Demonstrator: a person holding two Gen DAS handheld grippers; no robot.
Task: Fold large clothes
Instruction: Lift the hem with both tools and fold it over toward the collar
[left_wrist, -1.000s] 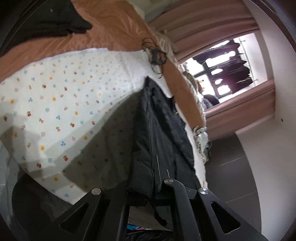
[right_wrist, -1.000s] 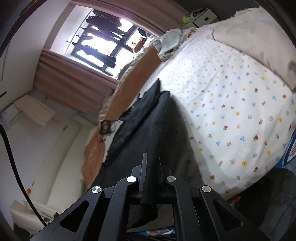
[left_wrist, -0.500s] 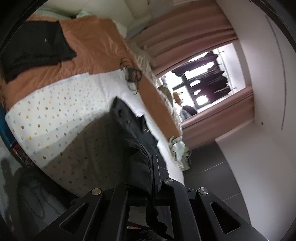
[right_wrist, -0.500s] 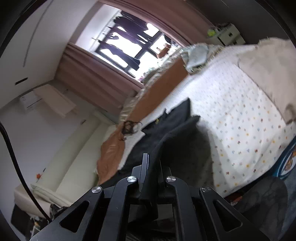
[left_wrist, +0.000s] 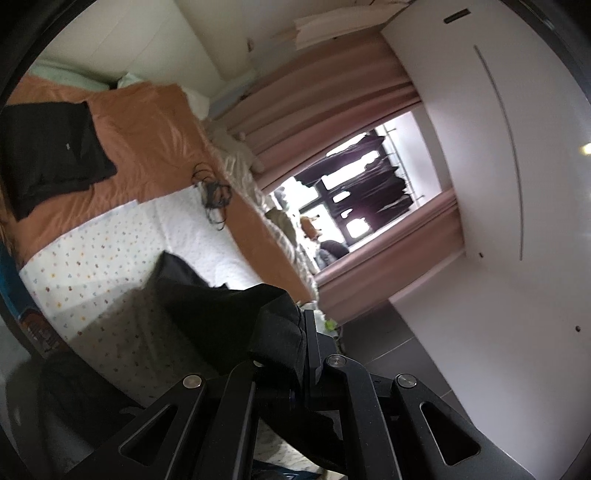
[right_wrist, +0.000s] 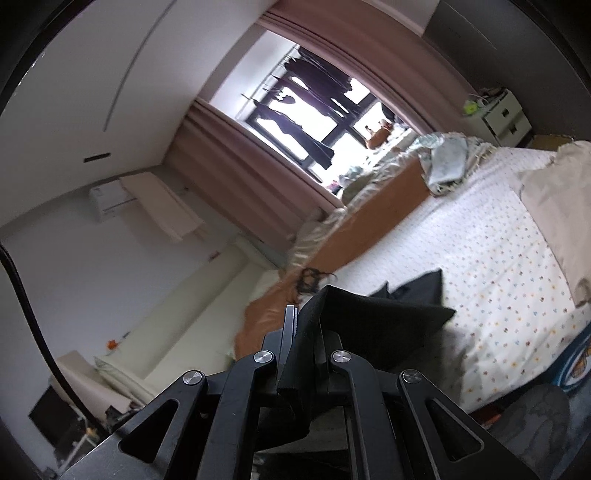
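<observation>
A large black garment (left_wrist: 221, 314) hangs lifted above the bed, its far end still resting on the flower-print sheet (left_wrist: 110, 258). My left gripper (left_wrist: 295, 332) is shut on one edge of it. My right gripper (right_wrist: 303, 328) is shut on another edge of the same garment (right_wrist: 369, 317), which drapes down to the sheet (right_wrist: 498, 266). Both grippers are raised well above the bed.
A folded black garment (left_wrist: 51, 147) lies on the orange cover (left_wrist: 147, 140). A tangle of black cord (left_wrist: 214, 192) lies at the sheet's edge. A beige cloth (right_wrist: 554, 199) and light crumpled fabric (right_wrist: 447, 162) lie on the bed. Curtains and a window stand behind.
Both grippers have risen and tilted up, lifting the black garment off the bed; more of the room and window shows now.
</observation>
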